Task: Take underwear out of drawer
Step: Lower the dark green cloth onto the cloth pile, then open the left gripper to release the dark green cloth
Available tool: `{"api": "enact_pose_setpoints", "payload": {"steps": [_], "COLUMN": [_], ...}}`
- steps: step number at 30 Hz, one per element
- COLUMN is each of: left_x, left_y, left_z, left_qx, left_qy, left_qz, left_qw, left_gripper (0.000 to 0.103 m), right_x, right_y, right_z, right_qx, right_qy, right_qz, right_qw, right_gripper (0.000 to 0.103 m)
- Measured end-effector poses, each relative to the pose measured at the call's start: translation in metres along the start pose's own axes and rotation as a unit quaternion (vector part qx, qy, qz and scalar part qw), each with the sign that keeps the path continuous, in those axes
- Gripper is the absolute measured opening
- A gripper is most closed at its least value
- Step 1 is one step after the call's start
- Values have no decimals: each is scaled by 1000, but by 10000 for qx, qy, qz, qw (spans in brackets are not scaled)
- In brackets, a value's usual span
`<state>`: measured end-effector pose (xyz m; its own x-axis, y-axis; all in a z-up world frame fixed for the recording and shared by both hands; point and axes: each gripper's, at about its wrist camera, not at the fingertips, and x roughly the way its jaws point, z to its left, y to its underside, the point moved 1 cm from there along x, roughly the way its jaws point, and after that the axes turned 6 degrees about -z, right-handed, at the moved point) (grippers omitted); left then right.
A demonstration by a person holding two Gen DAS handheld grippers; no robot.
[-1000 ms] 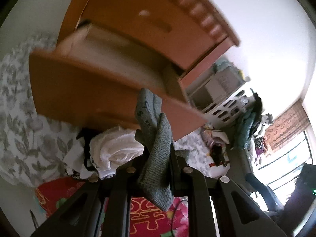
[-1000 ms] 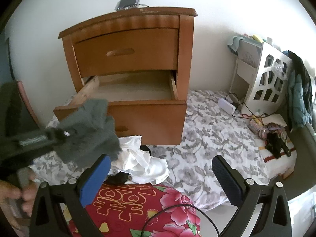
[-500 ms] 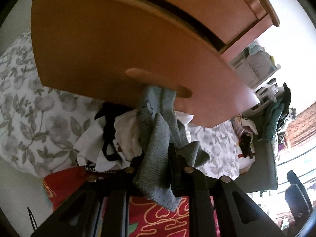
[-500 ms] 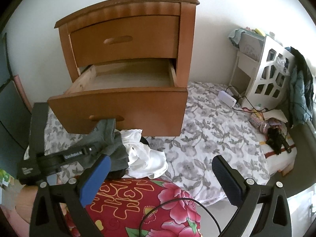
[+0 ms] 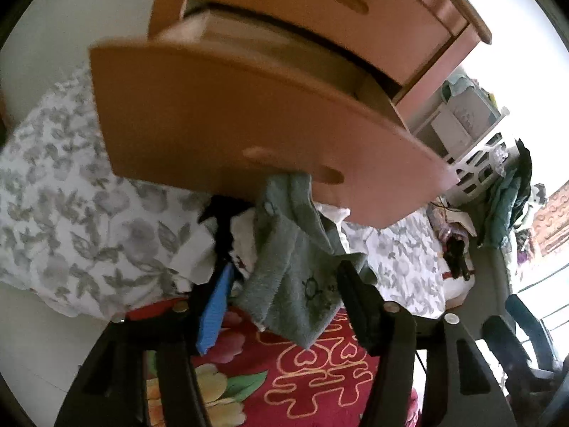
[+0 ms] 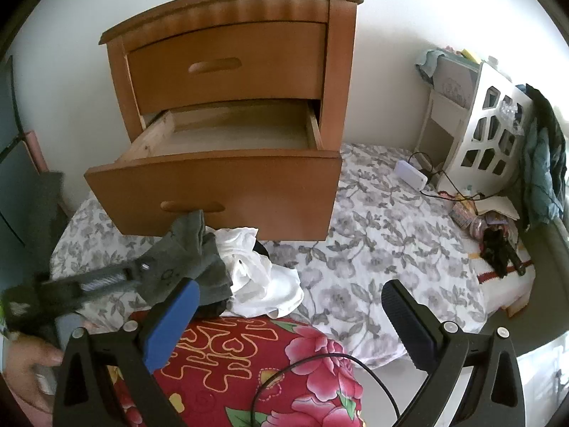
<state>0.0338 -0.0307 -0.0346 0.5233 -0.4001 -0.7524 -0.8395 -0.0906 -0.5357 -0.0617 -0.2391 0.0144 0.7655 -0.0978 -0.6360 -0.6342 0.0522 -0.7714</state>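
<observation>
The left gripper [image 5: 284, 295] jaws are opening around the grey underwear [image 5: 295, 259], releasing it onto the pile [image 6: 256, 274] below the drawer [image 6: 220, 192]; the right gripper [image 6: 288, 316] waits, jaws apart and empty.

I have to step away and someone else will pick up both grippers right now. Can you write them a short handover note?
Left gripper: jaws opening, the grey underwear between them, draped over the clothes pile on the bed.
Right gripper: open, empty, hovering above the red floral blanket.
Lower drawer: pulled out; what shows of its inside looks bare.
Done: the underwear is out of the drawer.
Left: let it drop fully clear of the fingers and pull the left gripper back.
</observation>
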Motion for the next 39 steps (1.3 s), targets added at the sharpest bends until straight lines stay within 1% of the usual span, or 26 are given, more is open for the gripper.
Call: {"api": "enact_pose_setpoints", "payload": {"steps": [3, 6, 13, 16, 17, 19, 22, 26, 31, 33, 36, 39], "left_x": [-19, -31, -42, -48, -50, -55, -64, -74, -86, -90, -93, -97], "left_y": [-5, -10, -12, -13, -13, -15, -17, -20, -23, -23, -24, -23], "left_z": [1, 3, 24, 27, 27, 27, 24, 20, 19, 18, 15, 10], "left_qx": [37, 53, 72, 132, 139, 171, 285, 435, 404, 393, 431, 496], "left_qy": [-120, -249, -744, -880, -897, -915, -927, -1074, -1299, -1303, -1344, -1400], "left_qz": [-157, -234, -91, -146, -179, -274, -442, -661, -967, -1027, -1052, -1123], "left_qw": [9998, 9994, 9972, 9959, 9957, 9953, 9943, 9911, 9860, 9853, 9844, 9825], "left_gripper": [69, 69, 71, 71, 73, 88, 89, 91, 92, 93, 101, 101], "right_x": [-1, -1, 0, 0, 0, -1, -3, -9, -17, -18, -21, -26], "right_y": [0, 0, 1, 0, 0, 0, -1, -4, -9, -10, -11, -14], "right_z": [0, 0, -1, -3, -3, -3, -3, -3, -2, -2, -2, -1], "right_qx": [-1, -4, 23, 48, 41, 37, 33, 28, 48, 73, 88, 87], "right_qy": [-6, -5, 5, 28, 27, 30, 19, 25, -5, 0, 23, 13], "right_qz": [-15, -36, -46, -47, -49, -69, -109, -281, -497, -520, -567, -646], "right_qw": [10000, 10000, 10000, 10000, 10000, 10000, 9999, 9996, 9988, 9986, 9983, 9979], "right_gripper": [103, 103, 103, 103, 103, 103, 103, 103, 103, 103, 103, 103]}}
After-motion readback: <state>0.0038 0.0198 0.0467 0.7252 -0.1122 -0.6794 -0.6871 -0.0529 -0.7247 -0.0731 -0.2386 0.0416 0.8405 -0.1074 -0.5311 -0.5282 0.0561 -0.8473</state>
